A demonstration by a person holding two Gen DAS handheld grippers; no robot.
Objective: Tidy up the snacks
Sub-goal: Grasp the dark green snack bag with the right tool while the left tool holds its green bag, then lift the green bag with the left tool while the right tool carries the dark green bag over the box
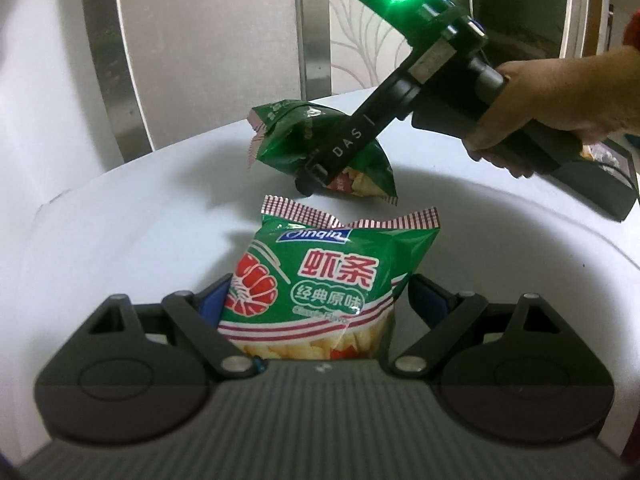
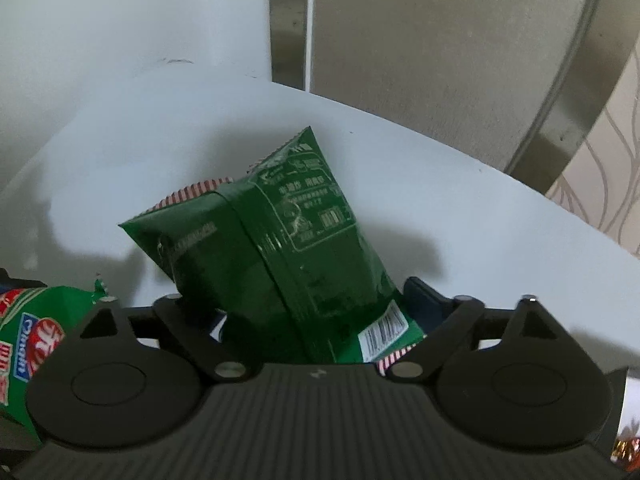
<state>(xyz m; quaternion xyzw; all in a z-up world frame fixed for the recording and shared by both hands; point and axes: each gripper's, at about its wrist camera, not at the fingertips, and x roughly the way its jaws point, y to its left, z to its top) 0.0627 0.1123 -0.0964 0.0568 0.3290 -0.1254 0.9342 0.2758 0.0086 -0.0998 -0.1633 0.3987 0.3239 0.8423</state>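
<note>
A green shrimp-stick bag [image 1: 328,248] with red stripes stands upright between the blue pads of my left gripper [image 1: 316,292], which is shut on its lower half. This bag also shows at the left edge of the right wrist view [image 2: 36,332]. Behind it, a second green bag [image 1: 280,136] is tilted up off the white table [image 1: 120,240], back side showing [image 2: 288,232]. My right gripper [image 2: 316,300] is shut on its lower end. In the left wrist view the right gripper [image 1: 316,168] reaches down from the upper right, held by a hand [image 1: 560,92].
The round white table ends close behind the bags, with a white wall and metal-framed panels [image 1: 316,20] beyond. A dark box [image 1: 600,176] lies at the table's right side under the hand. Another packet [image 2: 628,448] peeks in at the lower right.
</note>
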